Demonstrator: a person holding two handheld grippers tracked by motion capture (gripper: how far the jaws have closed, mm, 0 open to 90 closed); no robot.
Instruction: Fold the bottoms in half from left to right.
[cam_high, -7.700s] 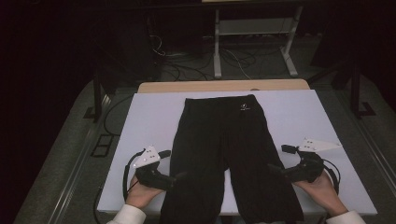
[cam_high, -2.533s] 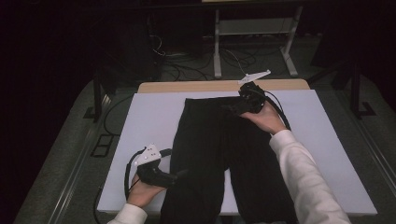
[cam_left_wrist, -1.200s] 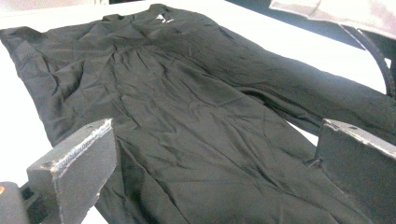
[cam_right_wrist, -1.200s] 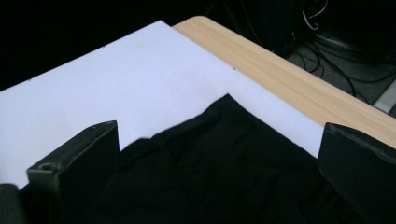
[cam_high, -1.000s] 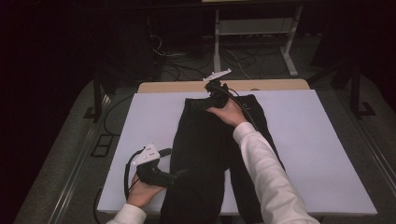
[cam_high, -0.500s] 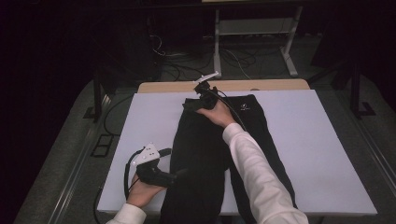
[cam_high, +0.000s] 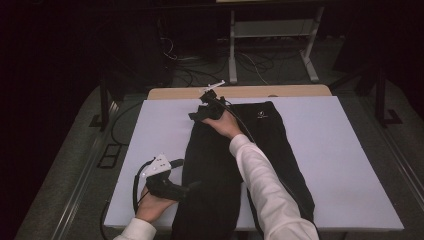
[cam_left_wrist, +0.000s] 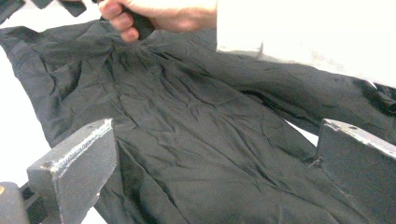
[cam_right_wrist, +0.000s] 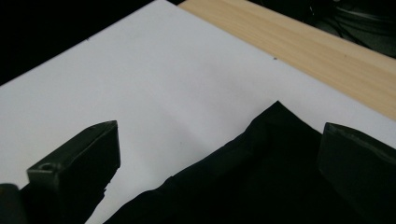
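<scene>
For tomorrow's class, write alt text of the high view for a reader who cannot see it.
Black trousers lie on a white table. The right gripper reaches across to their far left waist corner; the left gripper rests at the near left leg.

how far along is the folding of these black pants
Early on. Done: the black pants look folded lengthwise, the right half laid over the left. In hand: the right tongs are open at the far-left waist corner, the left tongs open over the near leg. Left: the crosswise folds, none made yet.
</scene>
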